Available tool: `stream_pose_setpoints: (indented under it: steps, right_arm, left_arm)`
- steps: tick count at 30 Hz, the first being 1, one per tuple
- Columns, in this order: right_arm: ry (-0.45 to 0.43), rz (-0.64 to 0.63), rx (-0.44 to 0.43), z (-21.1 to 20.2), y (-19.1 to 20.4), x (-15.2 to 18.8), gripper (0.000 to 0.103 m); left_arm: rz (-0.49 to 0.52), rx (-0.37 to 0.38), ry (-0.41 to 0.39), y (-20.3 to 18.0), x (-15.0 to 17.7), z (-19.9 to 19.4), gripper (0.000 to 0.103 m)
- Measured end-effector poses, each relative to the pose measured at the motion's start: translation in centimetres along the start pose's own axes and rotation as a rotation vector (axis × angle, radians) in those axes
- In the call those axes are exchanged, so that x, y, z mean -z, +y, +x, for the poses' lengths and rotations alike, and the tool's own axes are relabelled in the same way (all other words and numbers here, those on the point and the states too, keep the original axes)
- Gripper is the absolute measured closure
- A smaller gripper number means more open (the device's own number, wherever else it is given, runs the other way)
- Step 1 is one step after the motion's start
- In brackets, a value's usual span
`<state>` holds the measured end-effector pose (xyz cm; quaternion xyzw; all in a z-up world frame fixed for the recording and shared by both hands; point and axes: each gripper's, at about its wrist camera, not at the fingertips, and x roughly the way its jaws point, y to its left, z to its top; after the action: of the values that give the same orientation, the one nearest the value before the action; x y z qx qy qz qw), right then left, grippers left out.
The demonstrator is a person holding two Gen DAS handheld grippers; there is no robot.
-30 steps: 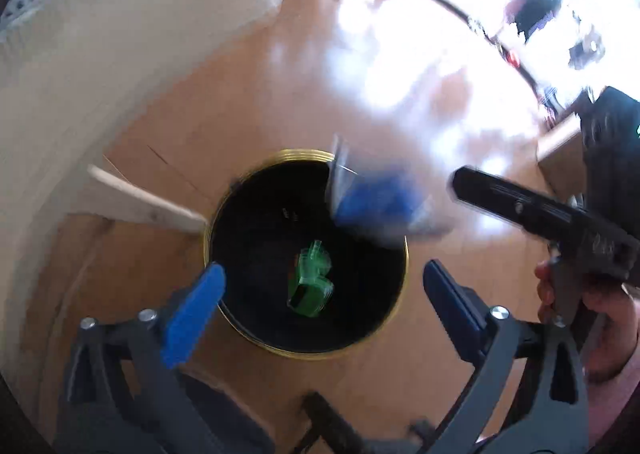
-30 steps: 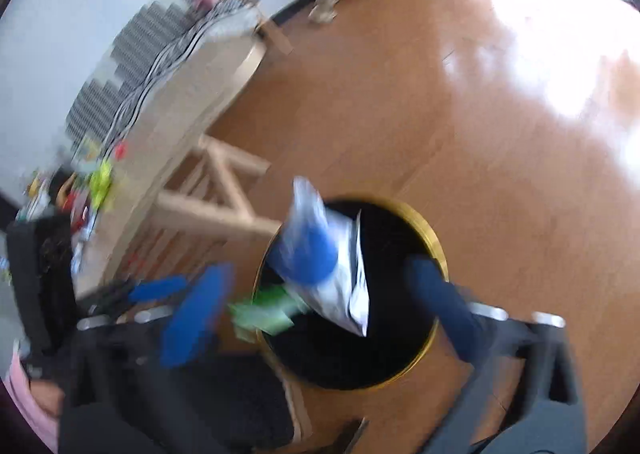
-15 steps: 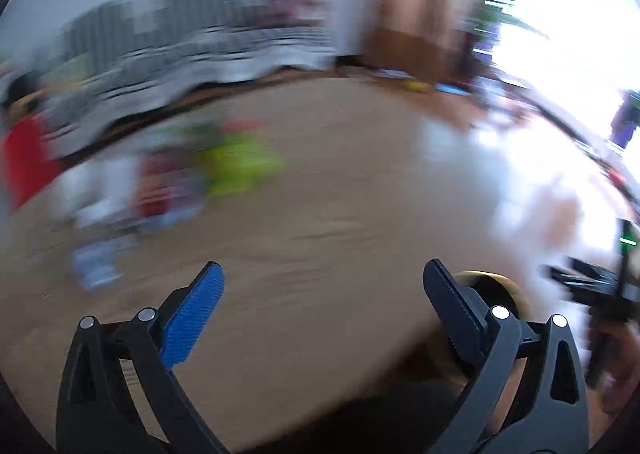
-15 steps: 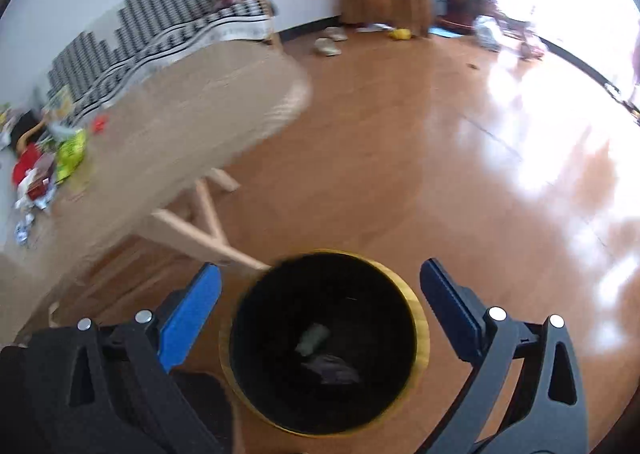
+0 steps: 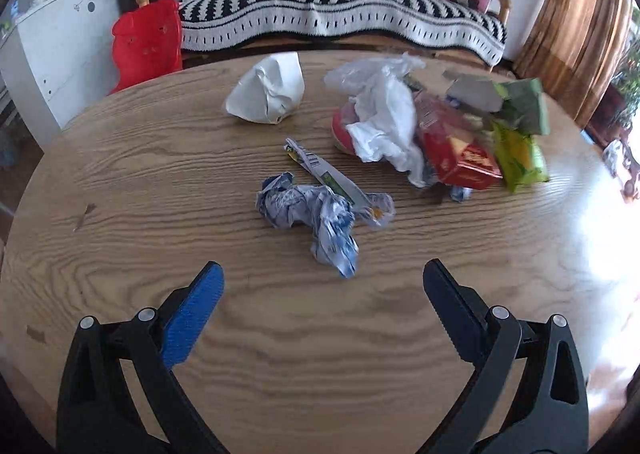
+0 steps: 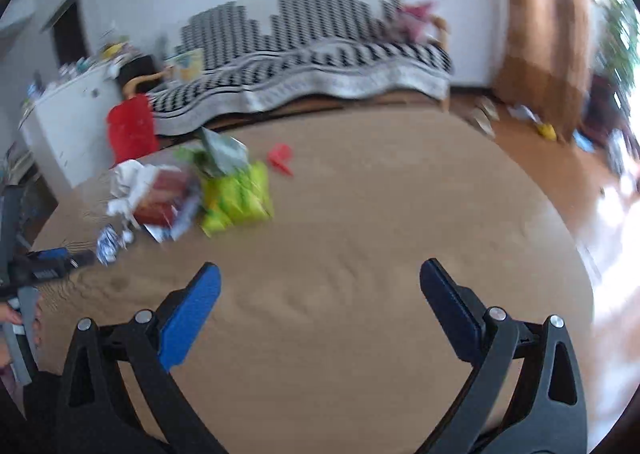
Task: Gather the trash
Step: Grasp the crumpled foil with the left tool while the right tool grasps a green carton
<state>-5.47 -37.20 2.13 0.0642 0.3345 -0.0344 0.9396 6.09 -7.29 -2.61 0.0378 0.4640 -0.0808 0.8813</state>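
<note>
Trash lies scattered on a round wooden table (image 5: 280, 354). A crumpled blue-and-white wrapper (image 5: 316, 213) sits just ahead of my left gripper (image 5: 322, 274), which is open and empty. Behind it lie a flat barcode strip (image 5: 320, 169), a white crumpled paper ball (image 5: 268, 91), a white plastic bag (image 5: 384, 113), a red snack box (image 5: 460, 153) and yellow-green packets (image 5: 518, 157). In the blurred right wrist view my right gripper (image 6: 320, 278) hangs open and empty over bare table (image 6: 360, 254), with the yellow-green packets (image 6: 236, 197), the red box (image 6: 164, 193) and a small red scrap (image 6: 282, 157) ahead to its left.
A sofa with a black-and-white striped throw (image 5: 340, 13) stands behind the table, with a red bag (image 5: 148, 41) and a white cabinet (image 5: 52, 53) to its left. Brown curtain (image 5: 576, 25) and sunlit wooden floor (image 6: 520, 141) lie to the right. A person's hand (image 6: 16, 318) shows at the far left.
Both grippers have swung up from the black gold-rimmed bin on the floor to face the tabletop. The blue-and-white packet seen over the bin is gone from view; both grippers are empty.
</note>
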Motion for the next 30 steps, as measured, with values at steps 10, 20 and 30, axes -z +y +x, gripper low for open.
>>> stream_pose_setpoints:
  steps: [10,20,30]
  right_arm:
    - [0.03,-0.049,-0.082,10.3,4.8,-6.7,0.007]
    - [0.105,0.062,-0.209,16.2,5.4,-8.0,0.091]
    - [0.011,0.043,-0.212,11.9,4.4,-8.5,0.092]
  left_arm:
    - [-0.03,0.009,0.053,3.3,-2.3,4.9,0.006]
    - [-0.014,0.095,0.042,4.0,-3.2,5.5,0.066]
    - [-0.023,0.139,-0.007,4.0,-3.5,2.4,0.069]
